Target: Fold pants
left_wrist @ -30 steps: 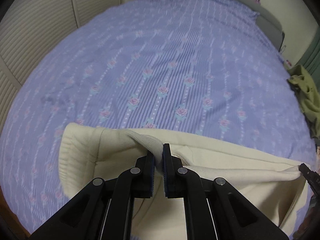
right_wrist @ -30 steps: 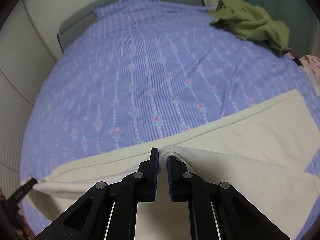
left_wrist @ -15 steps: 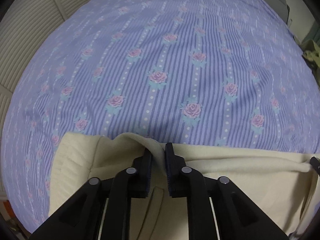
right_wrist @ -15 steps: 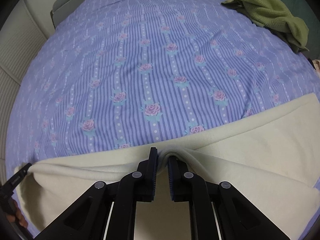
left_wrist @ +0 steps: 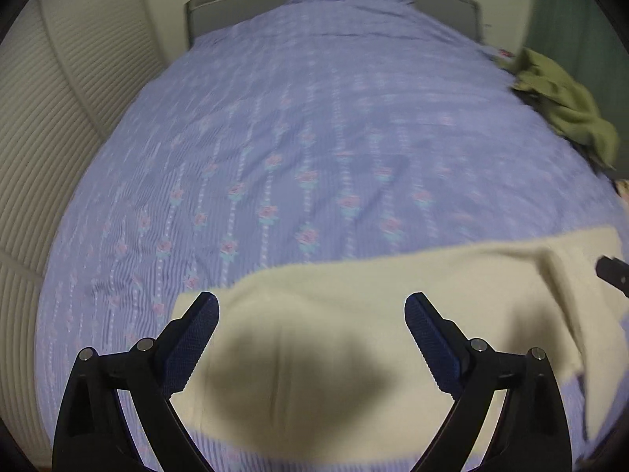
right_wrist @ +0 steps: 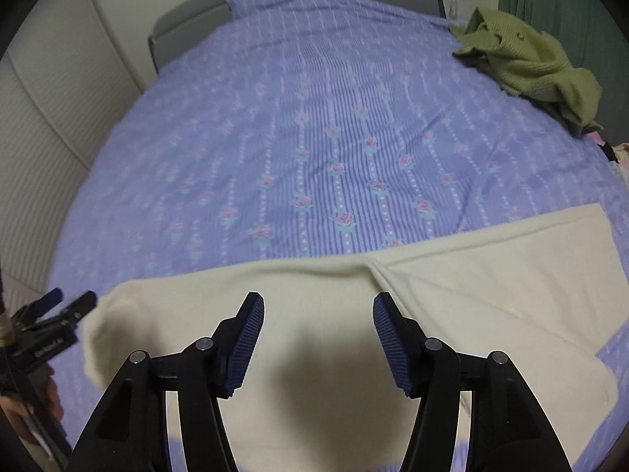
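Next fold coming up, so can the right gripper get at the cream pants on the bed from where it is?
Probably yes: the right gripper is open, the pants lie flat right below it, nothing between.

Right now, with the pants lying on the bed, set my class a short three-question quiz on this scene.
1. True or false: the left tongs grip the cream pants.
2. Which garment lies near the bed's far right edge? A) green sweater B) red towel C) black coat
3. Fill in: the pants lie on a purple bedspread patterned with ____.

Key: 1 false, both the left and right tongs have just been opening and nothing is between their pads. 2 A, the green sweater. 3 roses.
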The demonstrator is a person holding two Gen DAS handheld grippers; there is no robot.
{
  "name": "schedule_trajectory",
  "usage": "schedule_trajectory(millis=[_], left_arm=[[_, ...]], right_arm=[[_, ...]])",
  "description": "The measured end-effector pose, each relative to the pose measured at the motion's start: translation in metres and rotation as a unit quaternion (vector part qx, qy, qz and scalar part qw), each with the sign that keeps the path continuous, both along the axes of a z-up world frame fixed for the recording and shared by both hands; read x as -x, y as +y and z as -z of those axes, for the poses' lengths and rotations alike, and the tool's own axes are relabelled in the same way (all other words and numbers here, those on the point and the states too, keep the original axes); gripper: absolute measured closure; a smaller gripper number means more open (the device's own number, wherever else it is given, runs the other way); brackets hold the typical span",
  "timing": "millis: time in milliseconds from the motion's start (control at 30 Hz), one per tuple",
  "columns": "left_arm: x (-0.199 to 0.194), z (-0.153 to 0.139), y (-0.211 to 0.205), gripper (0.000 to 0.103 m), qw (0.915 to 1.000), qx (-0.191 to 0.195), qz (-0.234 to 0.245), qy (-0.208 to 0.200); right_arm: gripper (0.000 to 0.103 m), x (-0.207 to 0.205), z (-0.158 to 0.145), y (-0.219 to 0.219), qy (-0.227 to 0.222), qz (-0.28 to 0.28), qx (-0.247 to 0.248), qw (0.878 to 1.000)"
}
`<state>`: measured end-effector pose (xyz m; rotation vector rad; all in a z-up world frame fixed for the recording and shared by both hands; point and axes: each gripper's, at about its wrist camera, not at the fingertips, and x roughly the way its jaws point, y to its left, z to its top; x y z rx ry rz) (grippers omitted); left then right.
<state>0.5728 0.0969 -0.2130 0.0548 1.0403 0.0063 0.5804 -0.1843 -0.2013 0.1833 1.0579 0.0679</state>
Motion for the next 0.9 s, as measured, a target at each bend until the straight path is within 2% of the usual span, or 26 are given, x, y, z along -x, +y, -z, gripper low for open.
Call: schedule_trajectory(millis=[133,367,433,467,667,900], left_arm=[[0.050,-0.038,-0.024,0.006,0.9974,0.041,0.059,0.000],[0.116,-0.086,-0.064,0.006,0.9898,0.085,0.113,-0.016],[0.140,-0.093,-0.079,0.005,0.9874,0.097,0.125,-0.011],[0.148,-0.095,-0.086,0.005,0.9863,0.099,0.132,-0.007],[0.186,-0.084,-0.135,0.005,0.9842,0.084,0.154,0.022],[0.212,-0.039,-0.207,0.005,0.9868,0.048,0.142,0.061]], right_arm=[[0.044,0.056,-0.037,-0.012,-0.011,0.006,-0.009,1.000],[0.044,0.158,-0.093,-0.032,-0.033,0.026,-0.005,0.999],[0.039,0.182,-0.103,-0.040,-0.033,0.037,-0.001,0.999],[0.032,0.194,-0.106,-0.045,-0.033,0.045,-0.001,0.998],[0.031,0.239,-0.097,-0.074,-0.005,0.060,0.017,0.998],[0.031,0.258,-0.045,-0.134,0.055,0.022,0.042,0.997]])
